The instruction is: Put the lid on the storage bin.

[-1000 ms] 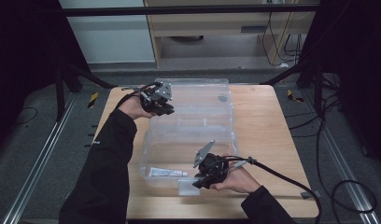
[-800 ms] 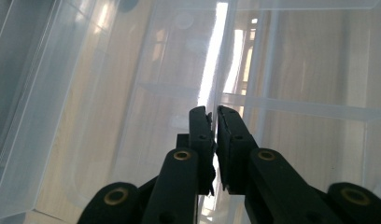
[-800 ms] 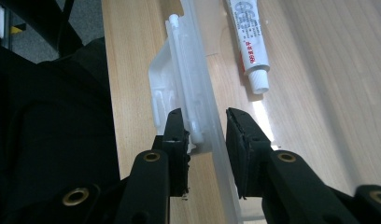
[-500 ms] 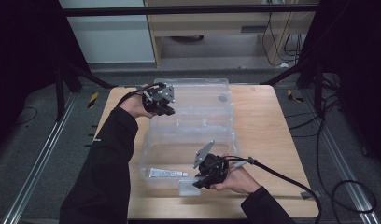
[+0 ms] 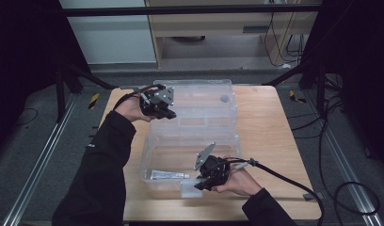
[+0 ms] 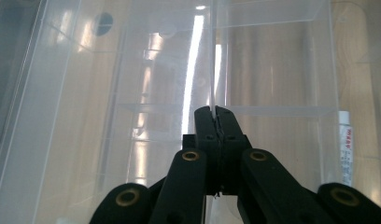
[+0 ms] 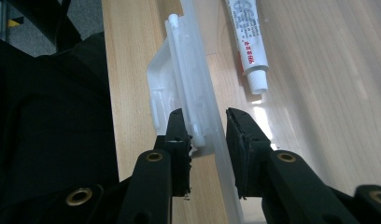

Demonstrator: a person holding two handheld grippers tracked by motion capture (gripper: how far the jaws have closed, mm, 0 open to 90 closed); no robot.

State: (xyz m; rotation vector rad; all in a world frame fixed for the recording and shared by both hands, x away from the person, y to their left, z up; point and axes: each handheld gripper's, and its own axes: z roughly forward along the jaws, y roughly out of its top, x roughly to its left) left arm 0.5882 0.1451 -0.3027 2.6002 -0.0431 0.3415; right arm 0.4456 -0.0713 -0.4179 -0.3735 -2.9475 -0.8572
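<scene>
Left hand-held gripper point(image 5: 167, 113) pinched the clear lid's point(image 5: 199, 106) edge. Right hand-held gripper point(image 5: 203, 182) sat open astride the box's point(image 5: 190, 155) front latch point(image 7: 177, 88). Tube point(image 5: 169, 175) lay inside.

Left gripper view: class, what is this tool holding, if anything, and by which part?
The left tool is shut on the clear plastic box's lid, pinching the thin edge of one of its walls.

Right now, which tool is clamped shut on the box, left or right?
The left tool: its jaws are pinched on the clear lid's edge. The right tool straddles the box's front wall, jaws apart.
</scene>
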